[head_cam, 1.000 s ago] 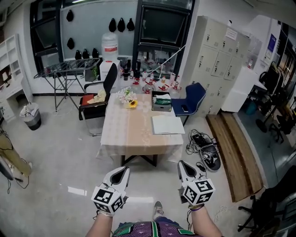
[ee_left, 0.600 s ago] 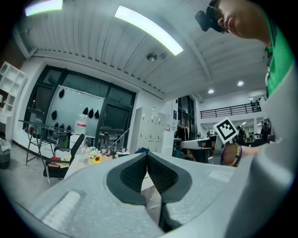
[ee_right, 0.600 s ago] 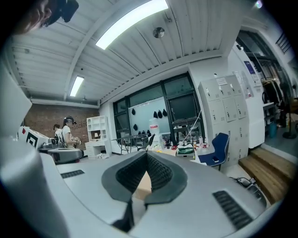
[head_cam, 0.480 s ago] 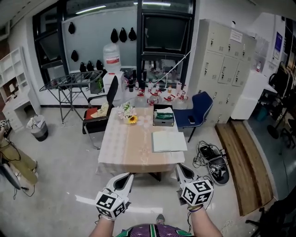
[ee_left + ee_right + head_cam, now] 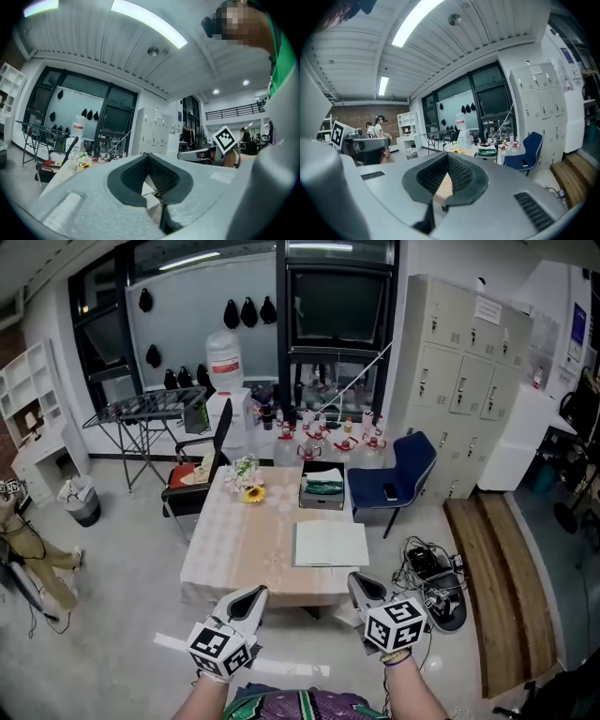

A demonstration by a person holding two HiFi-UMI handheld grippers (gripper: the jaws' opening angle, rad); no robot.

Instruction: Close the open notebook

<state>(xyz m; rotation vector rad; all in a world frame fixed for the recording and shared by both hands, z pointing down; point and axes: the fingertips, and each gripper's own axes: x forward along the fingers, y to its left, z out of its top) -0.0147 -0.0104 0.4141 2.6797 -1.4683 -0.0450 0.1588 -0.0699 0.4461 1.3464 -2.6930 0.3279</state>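
White pages mark the open notebook (image 5: 330,543), which lies flat on the near right part of the table (image 5: 234,554), close to its near edge, on a pale beige cloth. Farther along the same side stands a small box (image 5: 323,488) with something green on top. At the far left of the tabletop sits a bunch of flowers (image 5: 247,486) with one yellow bloom. A black chair (image 5: 223,423) stands at the table's far left corner and a blue chair (image 5: 401,470) off its far right corner. A tangle of cables (image 5: 431,568) lies on the floor to the right. Both tools are held low on the near side of the table, apart from it and from the notebook. The left gripper (image 5: 255,593) points toward the near edge, its jaws clenched together with nothing between them. The right gripper (image 5: 356,579) is nearer the notebook's end of the table, its jaws likewise pressed together on nothing.
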